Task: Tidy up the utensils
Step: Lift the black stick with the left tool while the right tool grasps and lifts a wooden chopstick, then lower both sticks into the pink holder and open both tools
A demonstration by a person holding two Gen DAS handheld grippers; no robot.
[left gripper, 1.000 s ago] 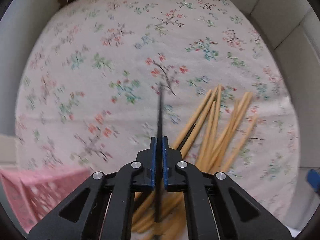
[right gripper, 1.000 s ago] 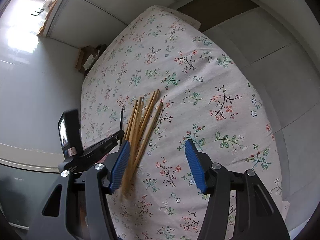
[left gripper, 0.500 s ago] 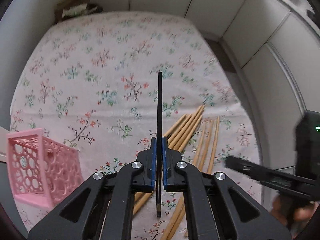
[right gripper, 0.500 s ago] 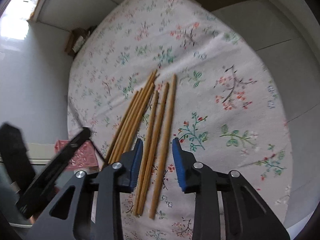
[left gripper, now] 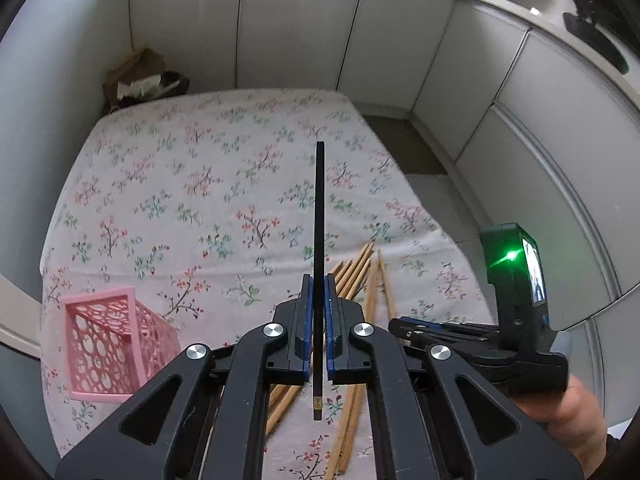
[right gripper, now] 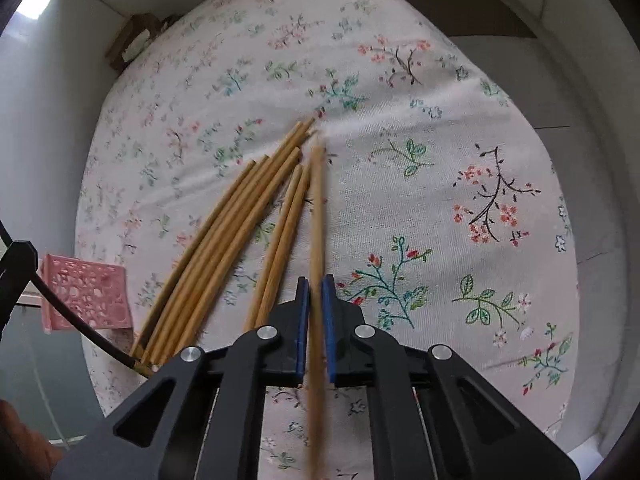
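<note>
My left gripper (left gripper: pixel 316 280) is shut on a black chopstick (left gripper: pixel 319 216), held above the floral cloth and pointing away from me. Several wooden chopsticks (left gripper: pixel 362 268) lie on the cloth below it. My right gripper (right gripper: pixel 315 280) is shut on one wooden chopstick (right gripper: pixel 317 208), the rightmost of the pile, which looks slightly blurred. The other wooden chopsticks (right gripper: pixel 240 232) fan out to its left on the cloth. A pink perforated basket (left gripper: pixel 108 344) lies at the left edge of the table; the basket (right gripper: pixel 86 298) also shows in the right wrist view.
The floral tablecloth (left gripper: pixel 200 184) covers a table set among white cabinets (left gripper: pixel 304 28). A cardboard box (left gripper: pixel 140 76) sits beyond the far left corner. The right gripper's body with a green light (left gripper: pixel 516 280) and a hand (left gripper: pixel 572 420) show at the lower right.
The left gripper rose with the black chopstick, and the basket came into view. The right gripper came down over the pile and closed from wide open onto the rightmost wooden chopstick.
</note>
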